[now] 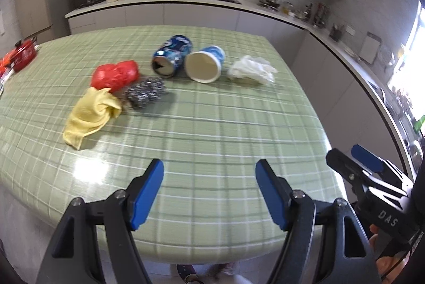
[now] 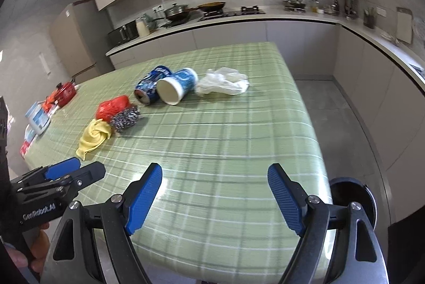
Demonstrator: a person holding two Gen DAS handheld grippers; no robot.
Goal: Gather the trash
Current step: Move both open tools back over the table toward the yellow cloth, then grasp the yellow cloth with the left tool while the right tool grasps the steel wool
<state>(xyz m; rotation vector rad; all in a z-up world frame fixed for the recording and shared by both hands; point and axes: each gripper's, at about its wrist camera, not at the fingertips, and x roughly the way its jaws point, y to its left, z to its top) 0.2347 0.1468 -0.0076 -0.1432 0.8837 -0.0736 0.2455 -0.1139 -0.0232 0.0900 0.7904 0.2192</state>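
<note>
On the green checked table (image 1: 212,124) lie a crushed blue can (image 1: 171,56), a tipped blue paper cup (image 1: 204,66), a crumpled white plastic bag (image 1: 251,70), a red plastic bag (image 1: 115,75), a steel wool scrubber (image 1: 144,92) and a yellow cloth (image 1: 90,115). The same items show in the right wrist view: can (image 2: 150,86), cup (image 2: 176,88), white bag (image 2: 224,84), red bag (image 2: 113,107), scrubber (image 2: 124,117), cloth (image 2: 93,140). My left gripper (image 1: 209,193) is open and empty over the near table edge. My right gripper (image 2: 215,200) is open and empty beside it.
A dark round bin (image 2: 353,196) stands on the floor off the table's near right corner. A red pot (image 2: 65,92) and boxes (image 2: 37,119) sit at the table's left side. Kitchen counters (image 2: 239,18) with a stove run along the far and right walls.
</note>
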